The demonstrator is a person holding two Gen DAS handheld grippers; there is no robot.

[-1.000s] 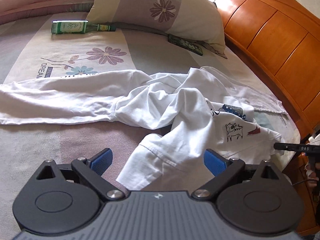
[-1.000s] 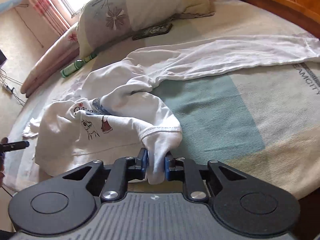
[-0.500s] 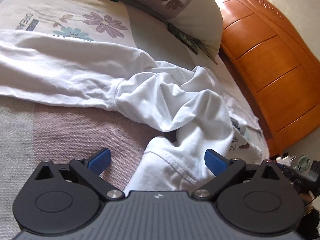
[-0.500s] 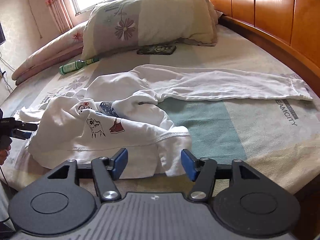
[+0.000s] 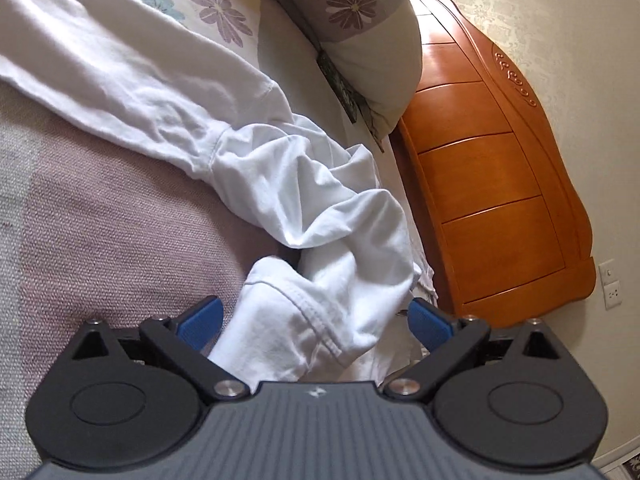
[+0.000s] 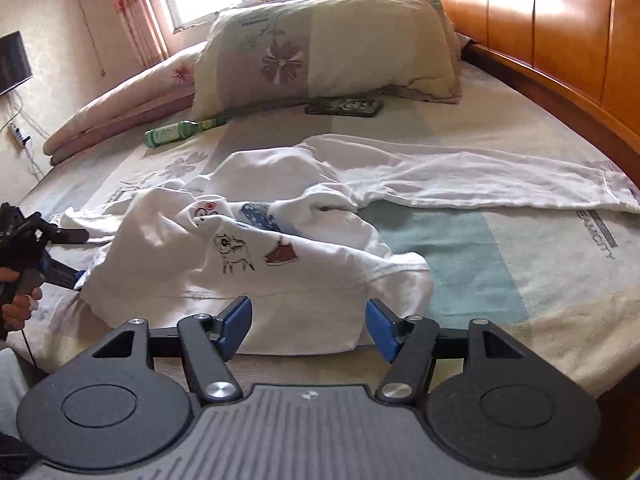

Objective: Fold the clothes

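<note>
Folding barely started: white shirt (image 6: 248, 256) is bunched on the bed (image 6: 540, 280), one sleeve (image 6: 480, 184) laid out flat toward the headboard (image 6: 560, 32), body not squared, no fold made. My right gripper (image 6: 308, 326) is spread open, hem just beyond its pads; a second ago it pinched that hem. My left gripper (image 5: 316, 322) is wide open, now lower, straddling a cuff fold without pressing. Pillow (image 6: 320, 52) behind.
</note>
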